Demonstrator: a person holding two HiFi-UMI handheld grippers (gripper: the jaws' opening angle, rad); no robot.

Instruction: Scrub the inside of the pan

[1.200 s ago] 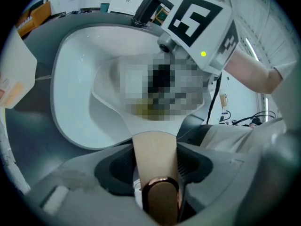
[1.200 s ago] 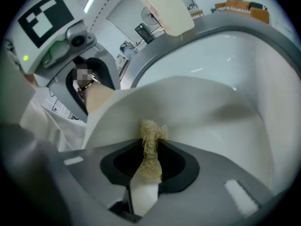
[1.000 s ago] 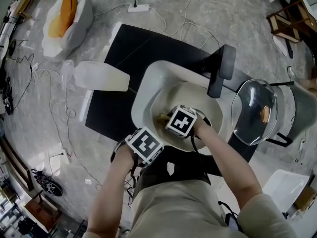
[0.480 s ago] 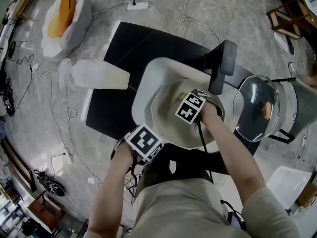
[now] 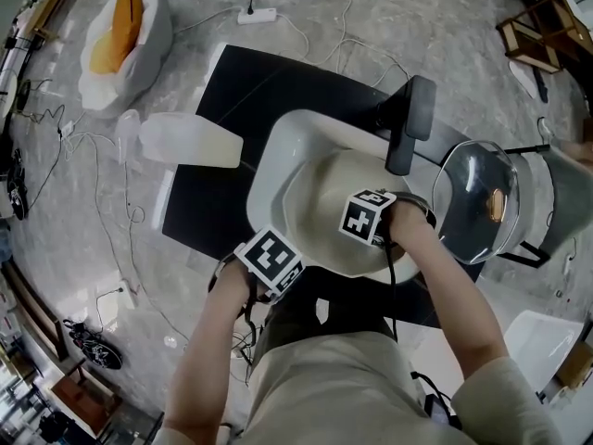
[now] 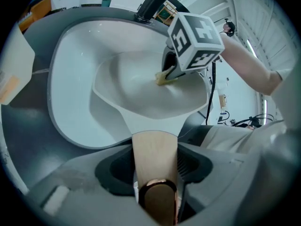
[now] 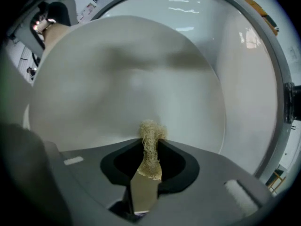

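While the left gripper (image 6: 155,166) clamps the wooden handle (image 6: 154,142) at the near side of the pan (image 5: 320,202), which sits in a white basin (image 5: 269,170), the right gripper (image 7: 149,166) pinches a fibrous scrubber (image 7: 150,135) against the pan's right inside.

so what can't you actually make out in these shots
head view: scrubber hidden under the marker cube of the right tongs; pan handle covered by the left tongs.
right gripper view: whether the scrubber presses the pan, unclear.
head view: orange spot at the glass lid, too small.
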